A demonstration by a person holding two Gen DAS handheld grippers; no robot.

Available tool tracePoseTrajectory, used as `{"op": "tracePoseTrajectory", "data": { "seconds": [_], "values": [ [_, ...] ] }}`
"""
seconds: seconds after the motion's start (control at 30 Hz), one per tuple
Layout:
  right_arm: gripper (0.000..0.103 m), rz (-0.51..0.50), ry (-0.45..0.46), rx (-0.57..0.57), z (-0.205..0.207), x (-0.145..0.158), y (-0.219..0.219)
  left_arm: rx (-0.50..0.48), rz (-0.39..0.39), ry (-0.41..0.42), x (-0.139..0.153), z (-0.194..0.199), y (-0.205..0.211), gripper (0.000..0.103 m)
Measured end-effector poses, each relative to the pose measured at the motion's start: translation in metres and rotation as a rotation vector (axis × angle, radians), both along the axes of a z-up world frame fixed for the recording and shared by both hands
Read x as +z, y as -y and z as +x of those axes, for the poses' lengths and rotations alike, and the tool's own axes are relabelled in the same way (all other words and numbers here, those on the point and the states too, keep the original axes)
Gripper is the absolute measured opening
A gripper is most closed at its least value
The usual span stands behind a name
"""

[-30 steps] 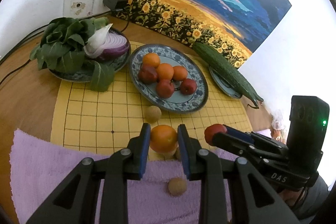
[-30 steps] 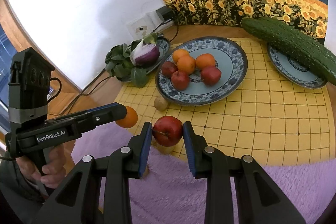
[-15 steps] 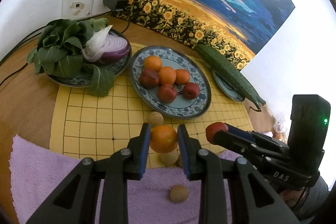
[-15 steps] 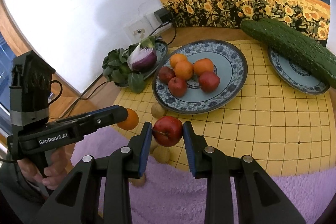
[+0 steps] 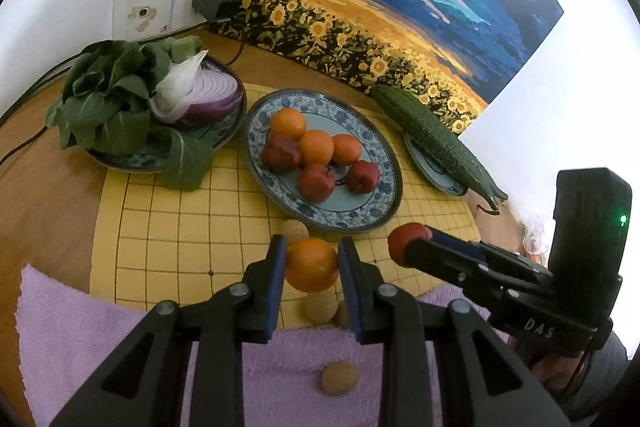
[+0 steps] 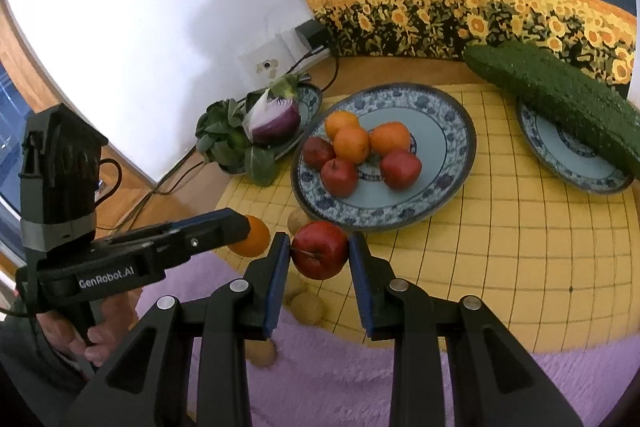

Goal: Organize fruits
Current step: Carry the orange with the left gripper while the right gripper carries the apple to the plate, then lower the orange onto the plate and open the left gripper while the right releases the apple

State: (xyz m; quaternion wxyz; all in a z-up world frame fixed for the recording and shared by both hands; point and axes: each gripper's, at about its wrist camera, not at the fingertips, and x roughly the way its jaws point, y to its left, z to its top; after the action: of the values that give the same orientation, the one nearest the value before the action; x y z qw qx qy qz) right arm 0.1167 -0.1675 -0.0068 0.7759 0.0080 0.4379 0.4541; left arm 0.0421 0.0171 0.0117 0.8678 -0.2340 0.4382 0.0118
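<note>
My left gripper (image 5: 312, 265) is shut on an orange (image 5: 311, 264), held above the yellow grid mat just short of the blue-patterned fruit plate (image 5: 376, 215). My right gripper (image 6: 319, 250) is shut on a red apple (image 6: 320, 249), also just short of that plate (image 6: 452, 187). The plate holds three oranges and three red apples. Each gripper shows in the other's view: the right with its apple (image 5: 404, 241), the left with its orange (image 6: 250, 237). Small tan round fruits (image 5: 340, 377) (image 6: 307, 307) lie on the purple towel and mat edge below the grippers.
A plate with bok choy and a halved red onion (image 5: 200, 95) stands at the back left. A cucumber (image 5: 432, 135) lies on a small plate at the right. A sunflower painting leans on the wall. Cables run from a wall socket (image 5: 140, 15).
Both grippers have moved forward toward the fruit plate, each still holding its fruit. The plate looks closer in both views.
</note>
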Motion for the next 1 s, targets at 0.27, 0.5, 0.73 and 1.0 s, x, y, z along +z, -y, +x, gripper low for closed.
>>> {"op": "tracePoseTrajectory", "data": {
  "seconds": [0.27,0.5,0.73,1.0],
  "values": [
    [0.031,0.012,0.008,0.0,0.02,0.003,-0.01,-0.013,0.009,0.007,0.002,0.021,-0.003,0.027],
    [0.031,0.015,0.002,-0.002,0.039,0.005,-0.016,-0.018,0.012,0.006,0.002,0.043,-0.008,0.027],
    [0.031,0.018,-0.004,-0.016,0.059,0.005,-0.02,-0.026,0.016,-0.007,-0.005,0.064,-0.012,0.027],
    [0.031,0.014,-0.006,-0.038,0.078,0.003,-0.022,-0.032,0.027,-0.003,-0.007,0.084,-0.019,0.027]
  ]
}}
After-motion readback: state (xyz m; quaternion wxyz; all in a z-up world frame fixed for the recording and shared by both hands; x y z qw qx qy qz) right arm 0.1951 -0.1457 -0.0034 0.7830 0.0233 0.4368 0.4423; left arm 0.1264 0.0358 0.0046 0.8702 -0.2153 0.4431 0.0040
